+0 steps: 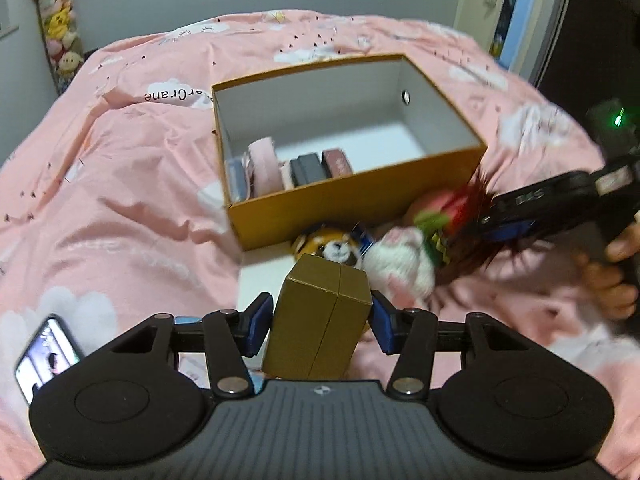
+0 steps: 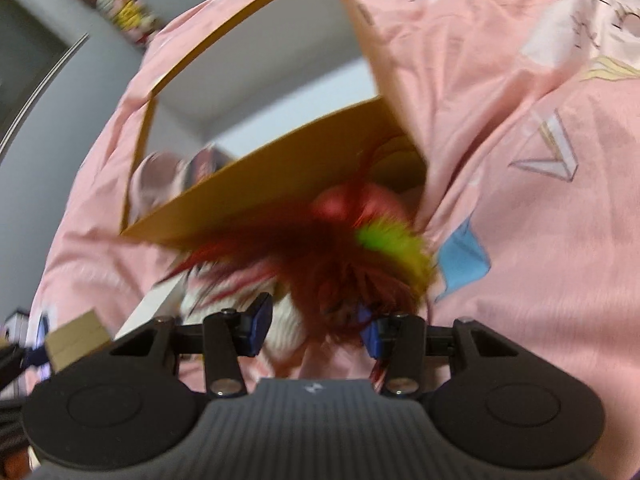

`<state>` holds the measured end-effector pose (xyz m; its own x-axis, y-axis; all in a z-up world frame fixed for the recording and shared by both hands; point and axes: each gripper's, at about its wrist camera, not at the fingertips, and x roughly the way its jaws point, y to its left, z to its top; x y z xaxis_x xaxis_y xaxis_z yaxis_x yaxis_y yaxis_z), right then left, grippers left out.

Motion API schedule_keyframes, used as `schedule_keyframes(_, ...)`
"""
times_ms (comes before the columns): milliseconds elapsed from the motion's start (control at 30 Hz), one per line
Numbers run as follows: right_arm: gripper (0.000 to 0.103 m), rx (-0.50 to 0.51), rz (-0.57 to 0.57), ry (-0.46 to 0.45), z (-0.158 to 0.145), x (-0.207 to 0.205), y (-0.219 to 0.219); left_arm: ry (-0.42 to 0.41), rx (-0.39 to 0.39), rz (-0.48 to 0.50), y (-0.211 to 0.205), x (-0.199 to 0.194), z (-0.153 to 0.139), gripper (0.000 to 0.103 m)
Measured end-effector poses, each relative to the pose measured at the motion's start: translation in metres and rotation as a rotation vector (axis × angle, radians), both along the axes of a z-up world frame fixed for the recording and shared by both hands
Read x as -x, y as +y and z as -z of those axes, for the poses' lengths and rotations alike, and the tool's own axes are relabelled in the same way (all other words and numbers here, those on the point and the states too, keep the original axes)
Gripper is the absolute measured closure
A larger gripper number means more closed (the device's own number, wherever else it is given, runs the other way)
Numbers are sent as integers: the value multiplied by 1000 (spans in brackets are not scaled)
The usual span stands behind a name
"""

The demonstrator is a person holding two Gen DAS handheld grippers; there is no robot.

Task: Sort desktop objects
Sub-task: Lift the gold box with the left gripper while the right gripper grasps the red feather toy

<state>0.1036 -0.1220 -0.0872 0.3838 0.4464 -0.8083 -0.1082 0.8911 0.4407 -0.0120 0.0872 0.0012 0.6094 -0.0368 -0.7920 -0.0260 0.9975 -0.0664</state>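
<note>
Left tool (image 1: pixel 318 324) pinches the gold carton (image 1: pixel 320 316) upright; the open box (image 1: pixel 352 196) lies directly ahead, slightly far-right.

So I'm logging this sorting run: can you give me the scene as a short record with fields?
surface: pink bedspread
container: open orange box, small items at one end
left gripper: gold carton between the pads
right gripper: in the red feather toy, grip unclear from blur
loose items: fox plush, white plush
also: phone
</note>
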Motion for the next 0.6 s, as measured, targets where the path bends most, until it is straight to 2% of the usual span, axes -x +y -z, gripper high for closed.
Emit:
schedule_keyframes(133, 56, 0, 45, -27, 1, -10, -1, -12, 15, -15, -2, -6, 0, 44)
schedule_keyframes(167, 60, -4, 48, -32, 1, -10, -1, -13, 14, -15, -2, -6, 0, 44)
schedule_keyframes(200, 70, -6, 48, -39, 0, -11, 0, -15, 16, -15, -3, -7, 0, 44)
schedule_keyframes(267, 85, -2, 44, -63, -2, -11, 2, -19, 32, -22, -1, -8, 0, 44)
schedule_keyframes(367, 101, 3, 22, -90, -3, -11, 4, -7, 84, -30, 3, -11, 2, 45)
schedule_keyframes(600, 103, -3, -35, -129, -14, -5, 4, -18, 117, -50, 8, -14, -1, 46)
